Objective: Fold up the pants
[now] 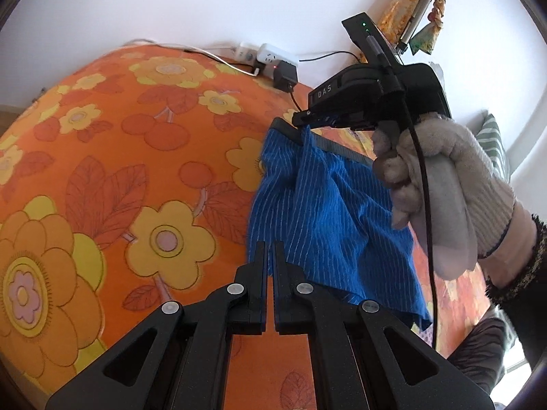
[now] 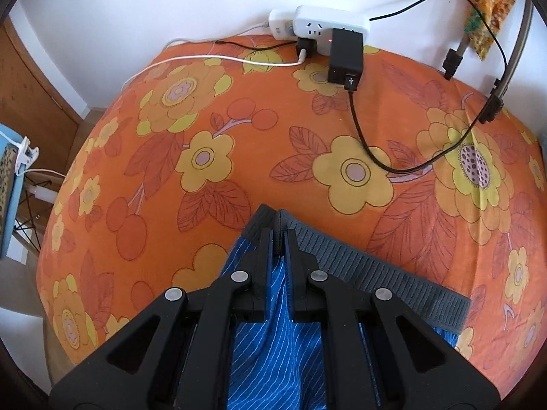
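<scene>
Blue pinstriped pants with grey ribbed waistband (image 1: pixel 328 205), lifted above the orange floral bedspread (image 1: pixel 102 171) at three o'clock. Best carried over level, edges matched, fabric kept taut. Right gripper (image 2: pixel 279 239) pinched narrow on the waistband; left gripper (image 1: pixel 270 256) nearly closed on the blue hem edge.

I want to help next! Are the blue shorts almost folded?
Not yet. Done: both tools have grabbed them. The right tool pinches the grey waistband; the left tool pinches the edge of the blue shorts. In hand: they hang lifted over the orange bedsheet. Left: every fold.
</scene>
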A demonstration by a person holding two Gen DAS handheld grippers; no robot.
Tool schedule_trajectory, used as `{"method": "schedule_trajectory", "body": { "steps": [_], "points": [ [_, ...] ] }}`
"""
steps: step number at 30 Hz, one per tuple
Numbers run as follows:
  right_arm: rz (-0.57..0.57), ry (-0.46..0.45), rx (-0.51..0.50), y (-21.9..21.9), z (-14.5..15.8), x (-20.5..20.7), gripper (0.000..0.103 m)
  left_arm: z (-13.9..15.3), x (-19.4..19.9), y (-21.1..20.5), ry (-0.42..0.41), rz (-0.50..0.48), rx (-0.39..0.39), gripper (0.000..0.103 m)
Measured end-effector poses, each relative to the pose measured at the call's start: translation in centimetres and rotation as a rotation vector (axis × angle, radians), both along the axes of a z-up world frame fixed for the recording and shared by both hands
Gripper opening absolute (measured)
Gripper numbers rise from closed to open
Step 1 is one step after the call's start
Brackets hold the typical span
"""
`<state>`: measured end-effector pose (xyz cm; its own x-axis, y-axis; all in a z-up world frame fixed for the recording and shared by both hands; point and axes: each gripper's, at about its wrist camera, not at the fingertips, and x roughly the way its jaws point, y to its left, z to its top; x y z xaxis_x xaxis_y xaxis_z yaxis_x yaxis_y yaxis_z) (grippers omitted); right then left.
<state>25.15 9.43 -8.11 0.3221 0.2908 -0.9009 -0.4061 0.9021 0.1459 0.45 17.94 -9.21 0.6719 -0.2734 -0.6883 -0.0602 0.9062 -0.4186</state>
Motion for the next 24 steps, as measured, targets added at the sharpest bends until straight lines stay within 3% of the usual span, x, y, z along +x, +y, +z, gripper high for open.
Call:
{"method": "schedule_trajectory", "body": {
  "steps": [3,5,8,16,18,19,20,24],
  "points": [
    [-0.001,0.004,-0.003,-0.2,-0.3,0.1,0.007,0.2,0.5,-0.9,-0.002,-0.035,0.011,0.013],
    [-0.004,0.011,0.006,-0.5,-0.3,0.3,0.007,0.3,0.8,-2.1,-0.004,-0.061,0.044,0.033],
    [-0.003,0.014,0.015,-0.7,-0.1,0.4,0.007,0.3,1.6,-3.3,-0.007,-0.081,0.101,0.043],
    [-0.003,0.021,0.029,-0.8,-0.1,0.4,0.007,0.1,3.3,-4.7,-0.002,-0.104,0.143,0.042],
    [-0.006,0.024,0.035,-0.9,-0.1,0.5,0.007,-0.2,3.6,-5.0,0.004,-0.117,0.148,0.028],
    [-0.008,0.025,0.038,-0.9,-0.1,0.5,0.007,-0.4,3.7,-5.1,0.014,-0.123,0.146,0.012],
    [-0.009,0.026,0.04,-0.9,-0.1,0.5,0.007,-0.7,3.9,-5.0,0.029,-0.134,0.122,0.006],
    [-0.009,0.025,0.04,-0.9,0.0,0.5,0.007,-0.6,3.7,-4.6,0.025,-0.12,0.089,0.003]
  ]
}}
